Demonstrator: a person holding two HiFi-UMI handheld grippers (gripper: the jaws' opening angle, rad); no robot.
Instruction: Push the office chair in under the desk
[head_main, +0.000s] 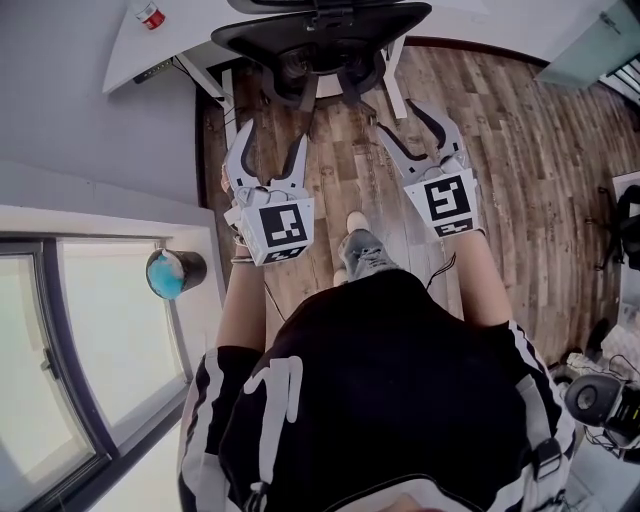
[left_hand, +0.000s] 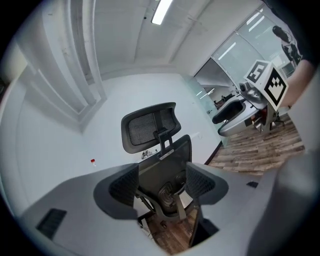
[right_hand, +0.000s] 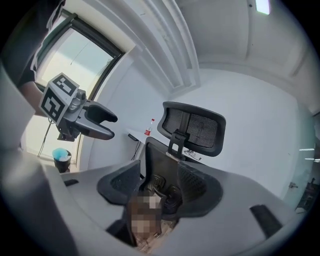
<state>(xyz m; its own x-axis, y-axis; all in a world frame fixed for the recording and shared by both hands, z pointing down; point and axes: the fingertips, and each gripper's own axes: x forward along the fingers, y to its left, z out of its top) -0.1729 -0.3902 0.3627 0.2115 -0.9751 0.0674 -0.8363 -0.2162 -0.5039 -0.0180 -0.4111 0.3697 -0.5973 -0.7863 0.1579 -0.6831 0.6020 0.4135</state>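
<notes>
The left gripper (head_main: 272, 135) and right gripper (head_main: 401, 116), jaws wide and empty, hover behind the chair (head_main: 320, 35) at the tabletop (head_main: 140, 55); an uneven push from the 2 could swivel it into a desk leg (head_main: 396, 88).

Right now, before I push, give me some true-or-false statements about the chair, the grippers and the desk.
1. The left gripper and right gripper have open, empty jaws. True.
2. The left gripper grips the chair. False: it is short of it, touching nothing.
3. A bottle stands on the desk. True.
4. The floor is carpeted. False: it is wood planks.
</notes>
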